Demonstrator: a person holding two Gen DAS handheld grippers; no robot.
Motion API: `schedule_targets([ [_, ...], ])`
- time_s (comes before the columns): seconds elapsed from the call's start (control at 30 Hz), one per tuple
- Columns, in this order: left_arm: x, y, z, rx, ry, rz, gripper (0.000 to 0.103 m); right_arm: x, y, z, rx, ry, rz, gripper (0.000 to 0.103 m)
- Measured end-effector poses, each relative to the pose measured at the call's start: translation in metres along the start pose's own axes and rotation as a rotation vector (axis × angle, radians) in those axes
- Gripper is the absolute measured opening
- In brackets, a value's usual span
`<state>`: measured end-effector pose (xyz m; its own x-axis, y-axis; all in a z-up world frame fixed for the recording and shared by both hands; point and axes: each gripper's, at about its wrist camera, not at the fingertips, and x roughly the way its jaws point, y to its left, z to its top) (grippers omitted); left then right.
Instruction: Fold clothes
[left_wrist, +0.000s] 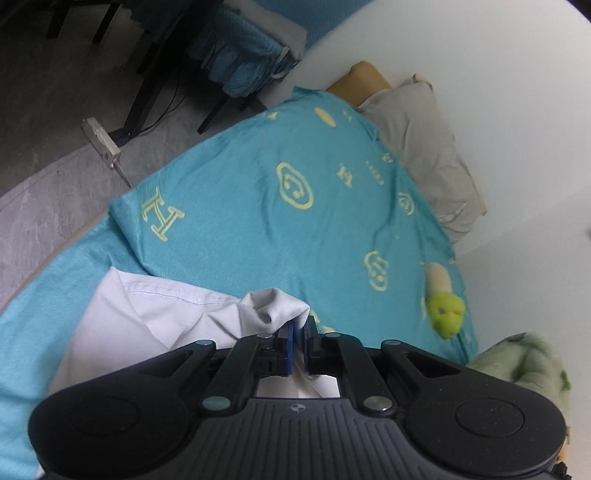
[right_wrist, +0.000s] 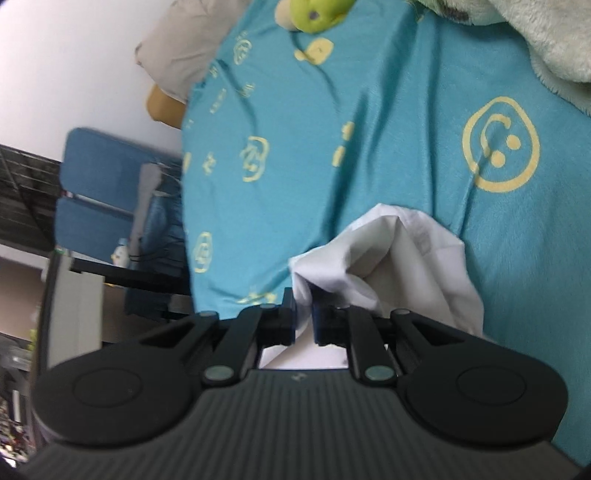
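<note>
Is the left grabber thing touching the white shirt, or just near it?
Touching. In the left wrist view the left gripper has its fingers shut on a bunched fold of the white shirt, with cloth pinched between them.

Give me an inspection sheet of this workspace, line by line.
Surface: bed under a turquoise blanket with yellow prints, wrinkled.
Job's things: white garment, bunched, lying on the blanket.
Clutter: green plush toy, fluffy throw, grey pillow.
Grippers: left hand-held gripper shut on the white garment; right hand-held gripper shut on another part of it.
Cables: power strip on the floor, dark cords near the black table legs.
Surroundings: white wall, grey floor, blue chair.
</note>
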<state>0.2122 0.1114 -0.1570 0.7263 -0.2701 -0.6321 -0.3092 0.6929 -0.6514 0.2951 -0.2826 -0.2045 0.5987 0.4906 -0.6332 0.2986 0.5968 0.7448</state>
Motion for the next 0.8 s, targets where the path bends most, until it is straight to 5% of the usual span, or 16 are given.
schedule_targets([
  [0.4,0.003,-0.006,0.004,0.119,-0.081,0.013,0.005,0.001,0.021,0.004,-0.177,-0.028,0.067,0.014],
  [0.5,0.008,-0.005,0.004,0.135,-0.063,0.012,0.009,0.008,0.018,0.004,-0.189,-0.020,0.064,0.029],
  [0.57,0.008,-0.007,0.004,0.156,-0.064,0.008,0.019,0.005,0.019,0.000,-0.206,-0.039,0.082,0.075],
  [0.6,0.006,-0.009,0.003,0.173,-0.072,0.008,0.033,0.000,0.022,-0.004,-0.217,-0.055,0.101,0.082],
  [0.63,0.002,-0.013,0.001,0.206,-0.089,0.018,0.050,-0.006,0.026,-0.007,-0.231,-0.069,0.123,0.083],
  [0.8,-0.023,-0.039,-0.017,0.426,-0.153,0.026,0.085,-0.036,0.049,-0.034,-0.401,-0.120,0.176,0.082],
])
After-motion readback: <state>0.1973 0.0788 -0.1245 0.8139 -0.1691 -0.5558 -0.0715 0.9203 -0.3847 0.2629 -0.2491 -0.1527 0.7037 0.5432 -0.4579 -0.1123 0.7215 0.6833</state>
